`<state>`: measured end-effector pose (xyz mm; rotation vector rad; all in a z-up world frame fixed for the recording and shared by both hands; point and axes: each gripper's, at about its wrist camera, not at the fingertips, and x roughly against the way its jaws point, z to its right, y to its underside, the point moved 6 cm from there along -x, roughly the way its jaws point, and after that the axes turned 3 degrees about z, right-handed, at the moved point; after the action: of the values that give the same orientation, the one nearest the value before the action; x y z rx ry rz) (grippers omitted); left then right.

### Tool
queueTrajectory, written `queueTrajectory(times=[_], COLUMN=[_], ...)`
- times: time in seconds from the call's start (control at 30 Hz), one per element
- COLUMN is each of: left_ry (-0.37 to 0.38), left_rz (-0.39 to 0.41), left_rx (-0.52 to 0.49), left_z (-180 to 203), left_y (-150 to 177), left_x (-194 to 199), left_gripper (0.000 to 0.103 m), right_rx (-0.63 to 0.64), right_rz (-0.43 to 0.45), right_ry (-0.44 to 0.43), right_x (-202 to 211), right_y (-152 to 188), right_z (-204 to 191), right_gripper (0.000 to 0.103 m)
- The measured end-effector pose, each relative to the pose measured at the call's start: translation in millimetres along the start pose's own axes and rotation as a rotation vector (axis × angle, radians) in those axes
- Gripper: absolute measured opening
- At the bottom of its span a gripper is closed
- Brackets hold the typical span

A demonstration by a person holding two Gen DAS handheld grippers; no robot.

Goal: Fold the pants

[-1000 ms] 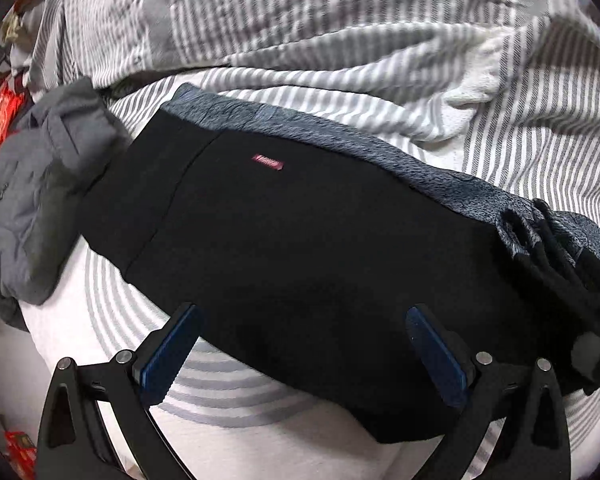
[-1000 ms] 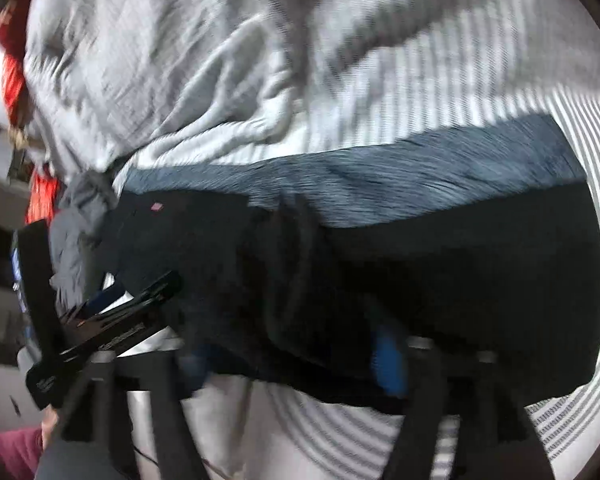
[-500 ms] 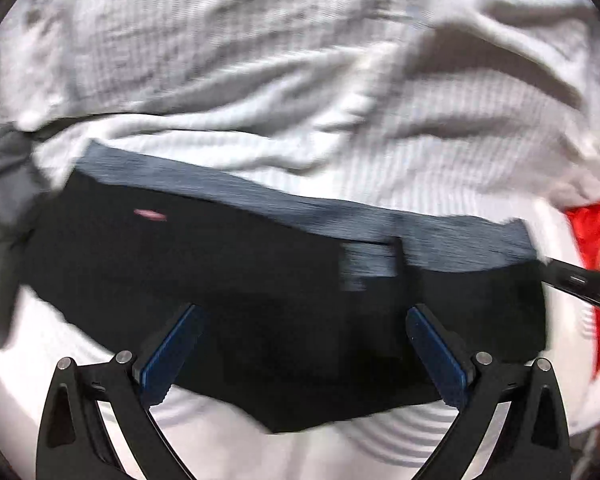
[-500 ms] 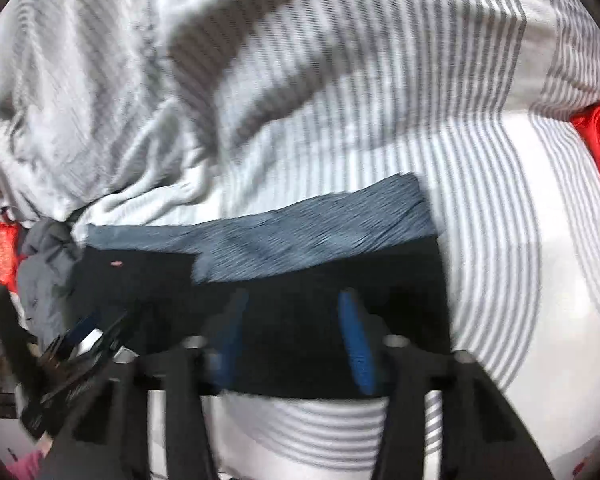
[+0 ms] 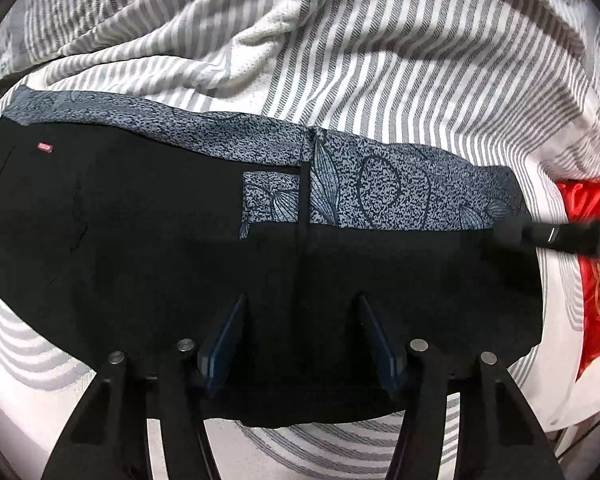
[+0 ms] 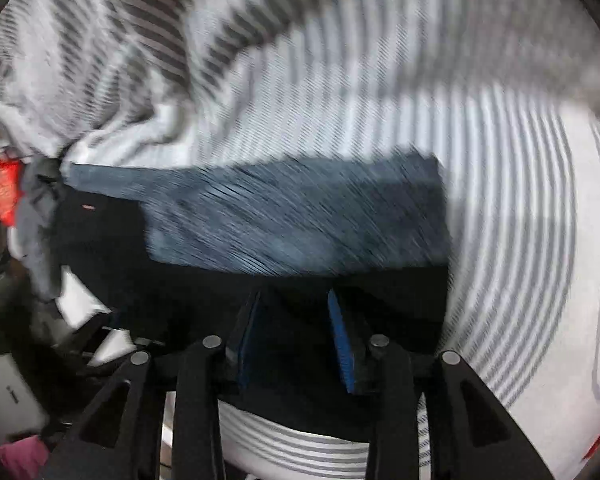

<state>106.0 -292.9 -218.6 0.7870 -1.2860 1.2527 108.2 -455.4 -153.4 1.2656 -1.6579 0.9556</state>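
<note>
Black pants (image 5: 148,240) soft, limp, light; best pinched at near hem. Left gripper (image 5: 300,336) and right gripper (image 6: 296,332) fingers apart over hem, clamping nothing.

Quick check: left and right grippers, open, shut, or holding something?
Left gripper: partly open over the black pants, gripping nothing.
Right gripper: fingers narrowed but apart, over the pants' near edge; a grip cannot be told.

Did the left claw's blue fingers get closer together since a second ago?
Yes. The left claw has narrowed: its fingers stood wide apart over the black pants before and now sit much closer, though a gap remains.
</note>
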Motion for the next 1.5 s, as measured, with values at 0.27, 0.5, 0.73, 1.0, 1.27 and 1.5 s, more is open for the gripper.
queueTrajectory(times=[0.27, 0.5, 0.73, 1.0, 1.27, 1.5], left_ry=[-0.025, -0.012, 0.018, 0.016, -0.089, -0.211], left_rz=[0.053, 0.068, 0.08, 0.069, 0.093, 0.041], left_rx=[0.061, 0.127, 0.143, 0.12, 0.161, 0.283], left_z=[-2, -6, -9, -15, -65, -126], left_y=[8, 14, 11, 14, 40, 65], left_x=[11, 12, 20, 15, 53, 54], left_gripper=[0.058, 0.058, 0.053, 0.053, 0.073, 0.073], right_rx=[0.447, 0.739, 0.702, 0.515, 0.546, 0.647], right_rz=[-0.179, -0.451, -0.384, -0.358, -0.096, -0.019], right_ry=[-0.032, 0.135, 0.173, 0.111, 0.084, 0.141], right_x=[-50, -139, -126, -134, -44, -30], right_y=[-54, -22, -26, -36, -11, 63], right_z=[-122, -162, -158, -138, -136, -133], right_gripper=[0.068, 0.063, 0.007, 0.02, 0.067, 0.067])
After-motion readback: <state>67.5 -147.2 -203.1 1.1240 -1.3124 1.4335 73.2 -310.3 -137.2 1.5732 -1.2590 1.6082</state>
